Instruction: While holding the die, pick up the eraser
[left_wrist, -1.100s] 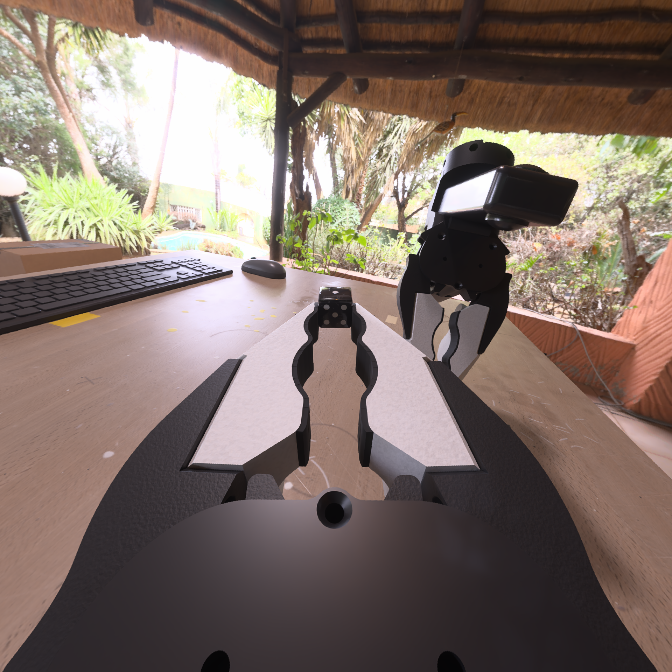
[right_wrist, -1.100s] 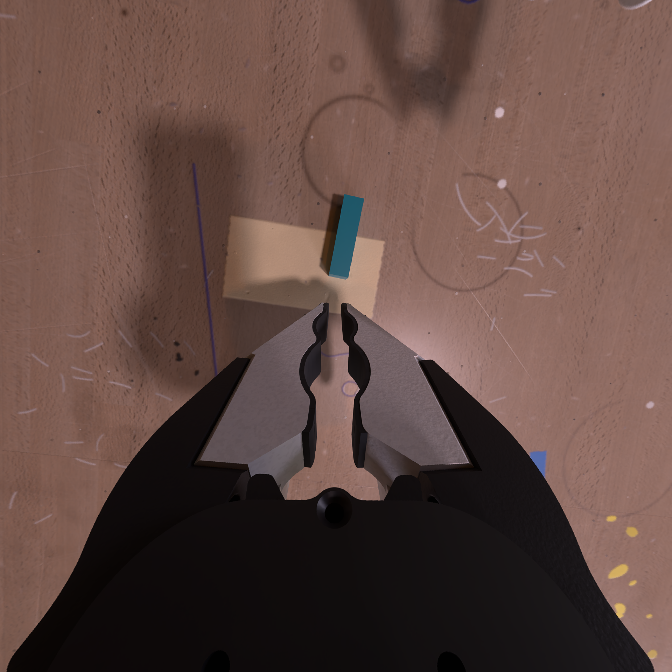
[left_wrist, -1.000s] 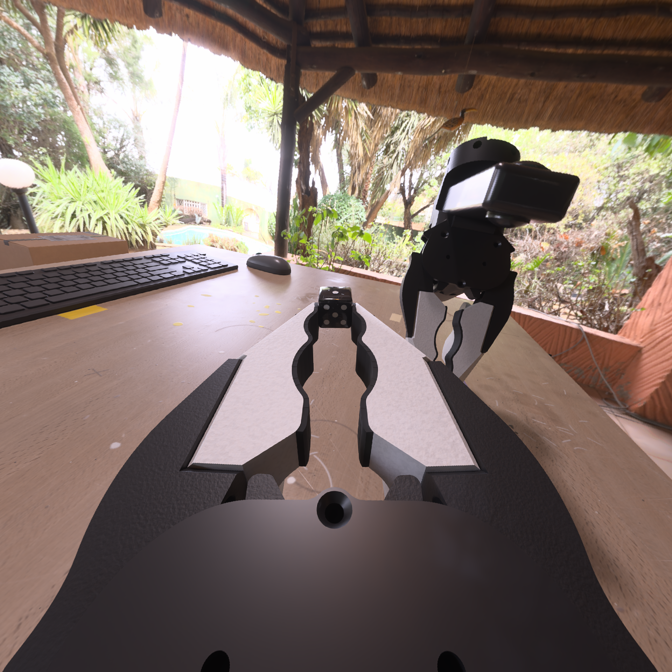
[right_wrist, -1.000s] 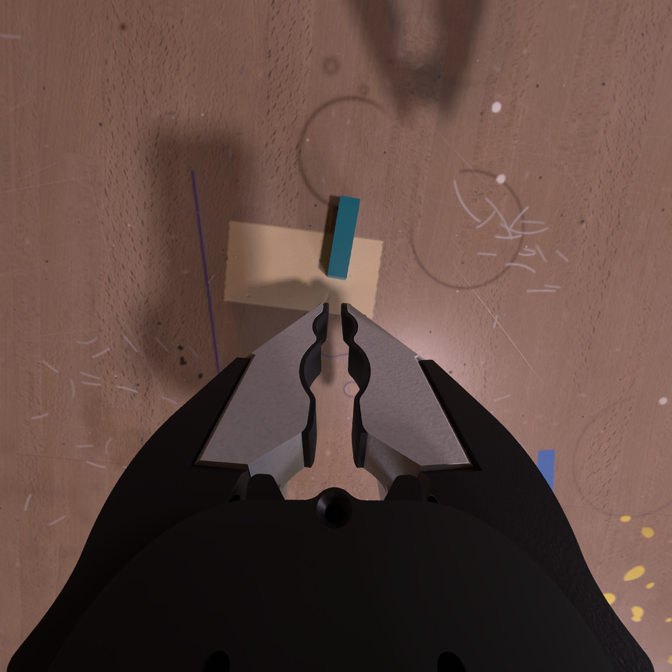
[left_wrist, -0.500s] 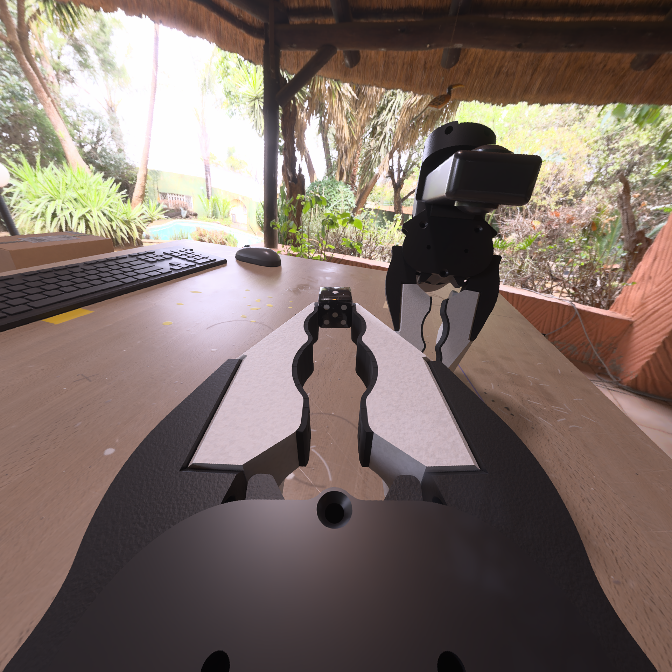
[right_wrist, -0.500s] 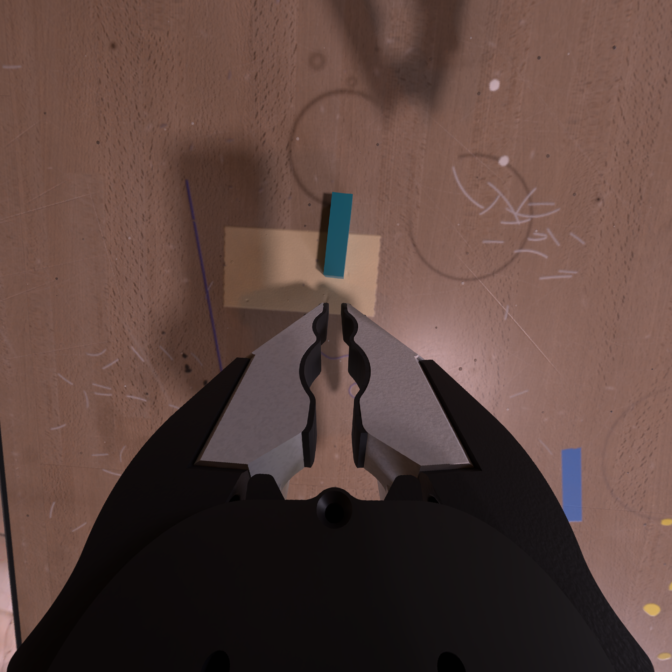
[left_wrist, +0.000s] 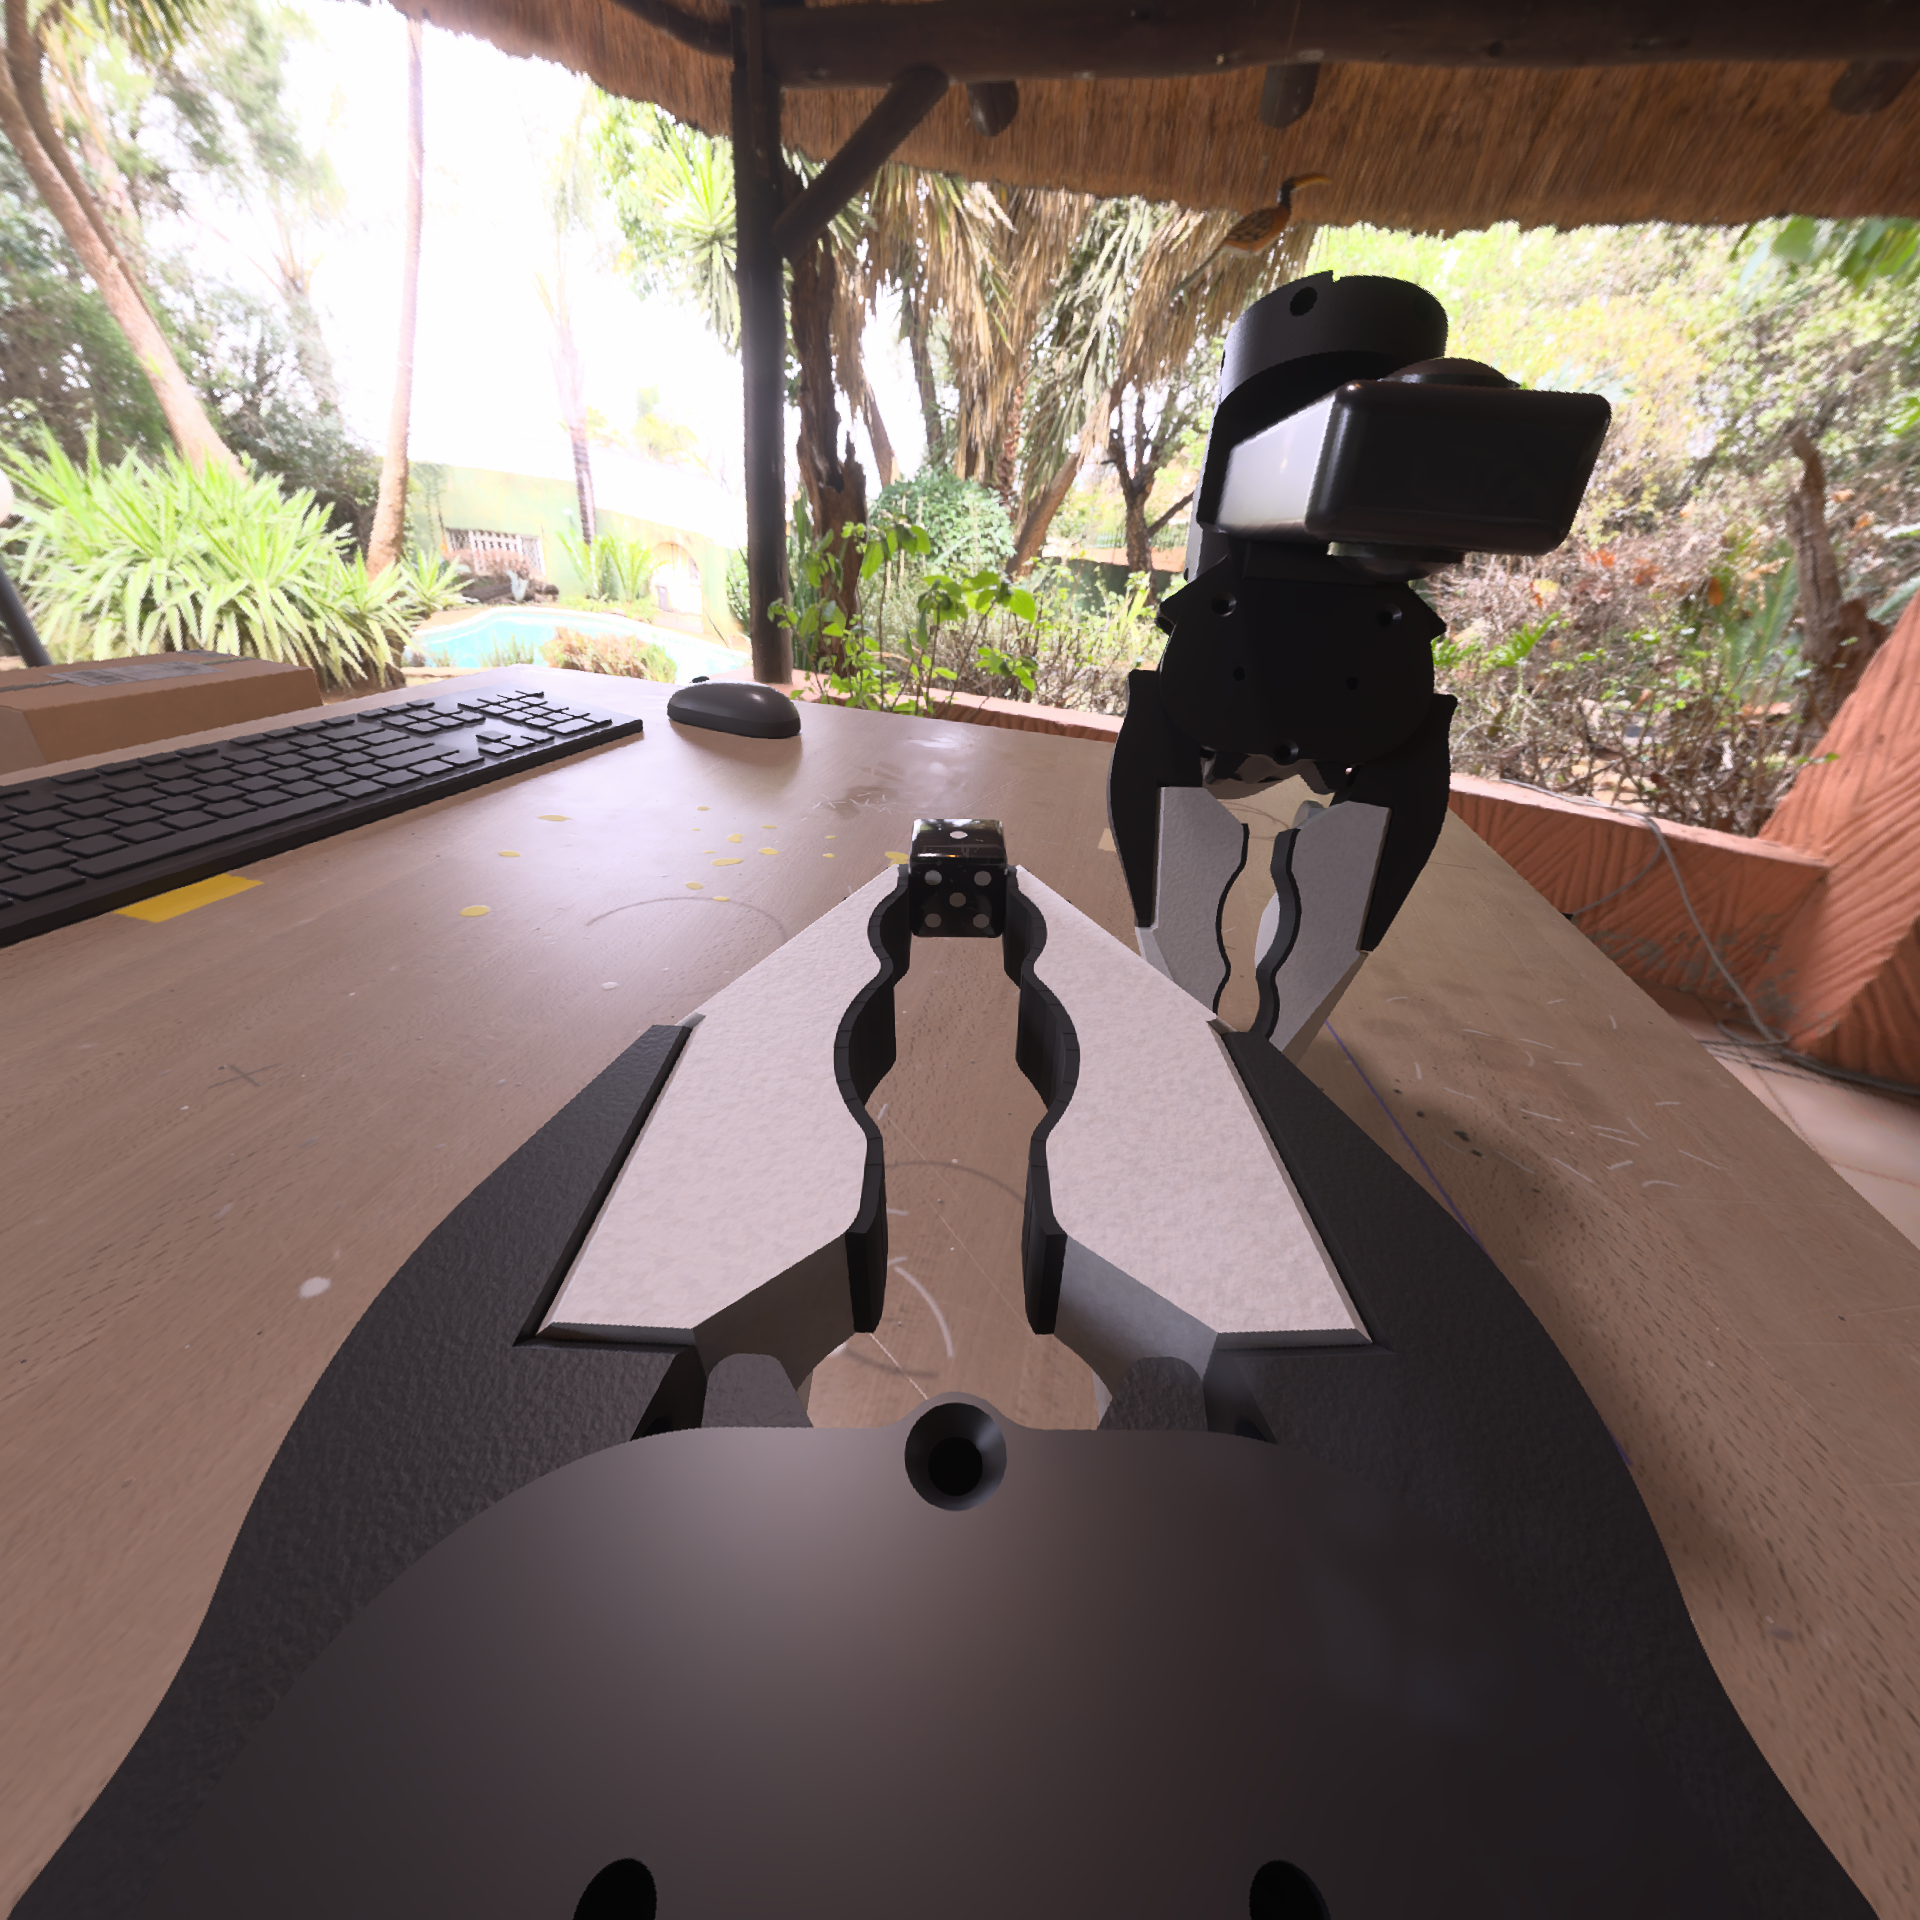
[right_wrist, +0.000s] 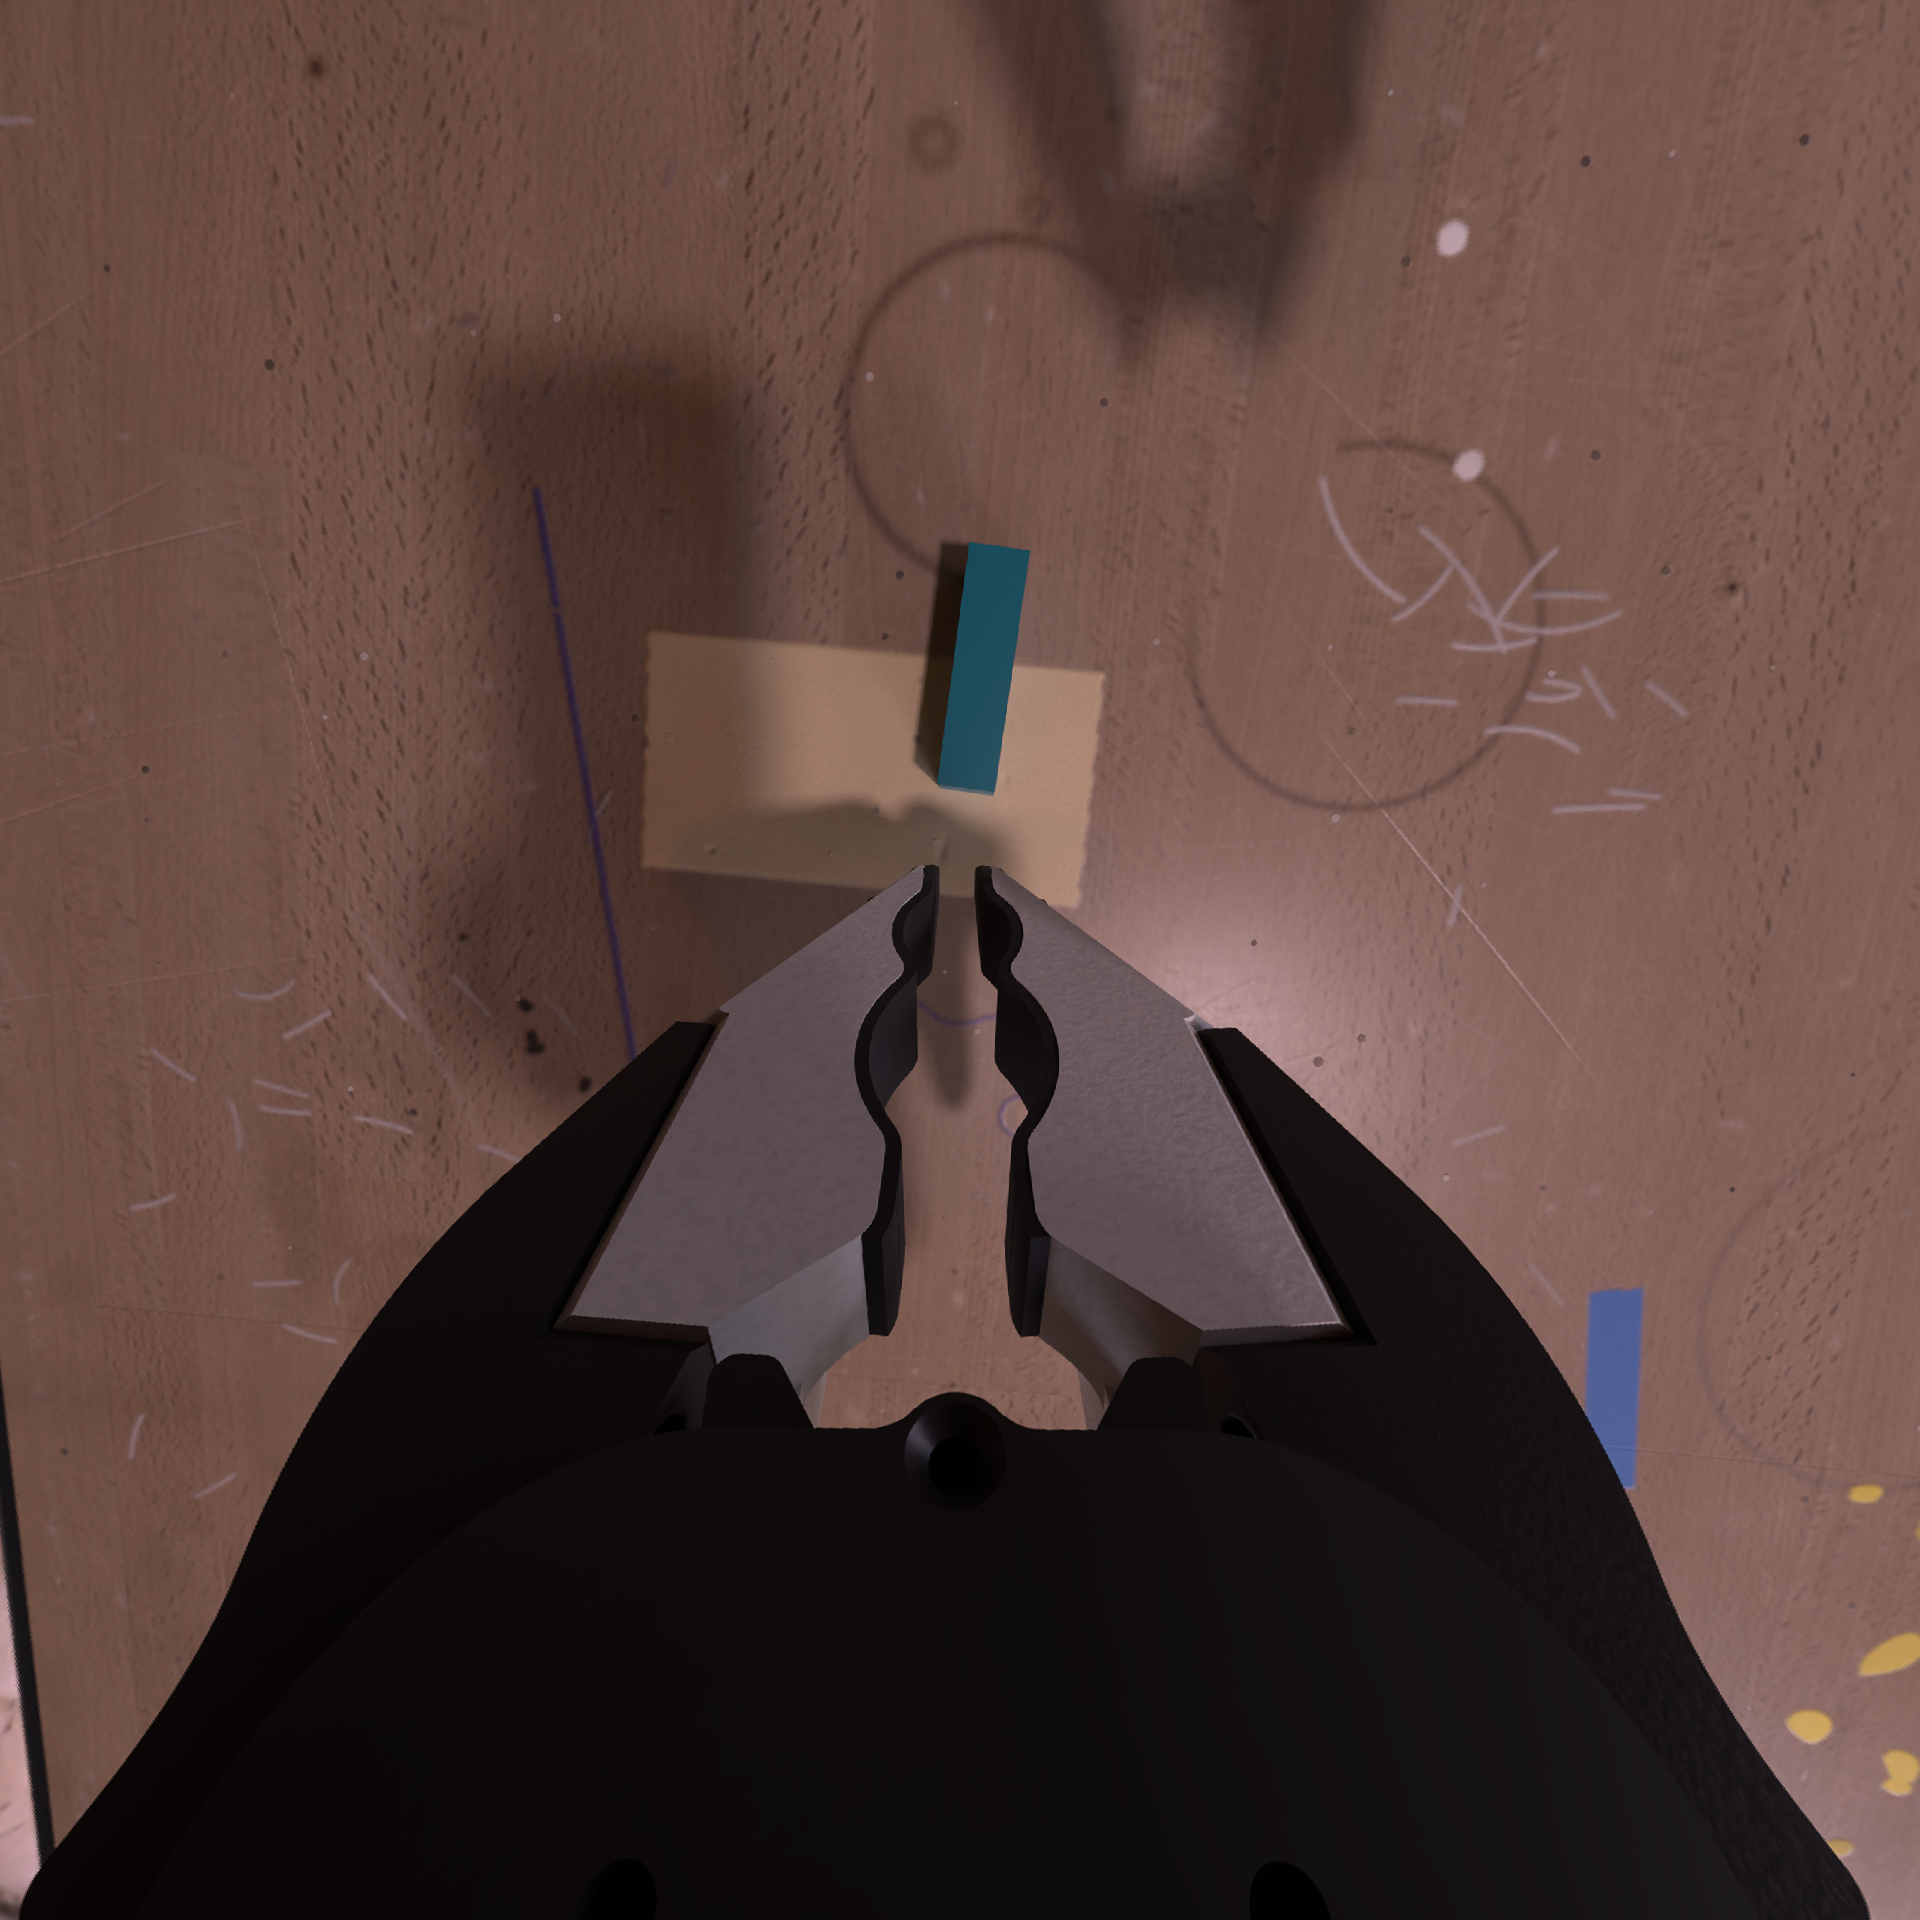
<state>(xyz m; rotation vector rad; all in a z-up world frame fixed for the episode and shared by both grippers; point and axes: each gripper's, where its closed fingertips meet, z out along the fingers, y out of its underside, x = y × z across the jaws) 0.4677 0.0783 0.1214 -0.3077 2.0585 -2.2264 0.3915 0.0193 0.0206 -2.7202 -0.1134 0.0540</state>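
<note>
Left gripper (left_wrist: 956, 902), 2 fingers (left_wrist: 790, 1091) closed on black die (left_wrist: 956, 885) at tips, right gripper (right_wrist: 956, 883), fingers (right_wrist: 800, 1122) narrowly parted, empty, above tabletop (right_wrist: 312, 520), teal eraser (right_wrist: 979, 670) just beyond tips, partly on tan paper patch (right_wrist: 769, 758).

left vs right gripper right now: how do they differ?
The left gripper is shut on the black die; the right gripper holds nothing, its jaws barely apart. Left lies low along the table; right points straight down, above the teal eraser. Both share the same black body and grey fingers.
</note>
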